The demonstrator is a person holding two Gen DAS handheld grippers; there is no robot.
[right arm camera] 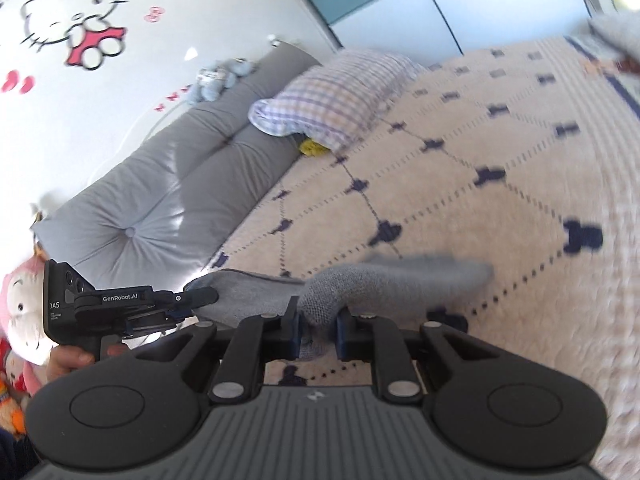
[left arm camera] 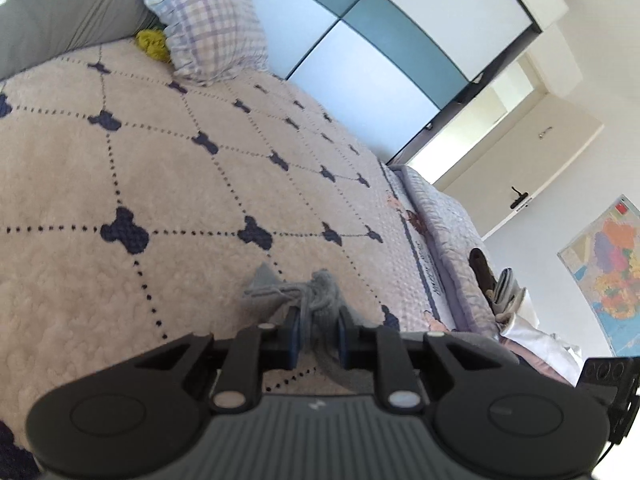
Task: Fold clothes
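The left tongs [left arm camera: 316, 334] are clamped on a bunched edge of the grey knit garment [right arm camera: 392, 280]; the right tongs [right arm camera: 318, 332] pinch another part of it, so the cloth hangs between the two, above the near part of the bed [left arm camera: 120, 168]; held at two points, it can probably be spread flat for folding; the checked pillow [left arm camera: 208, 28] lies far off by the headboard [right arm camera: 160, 192].
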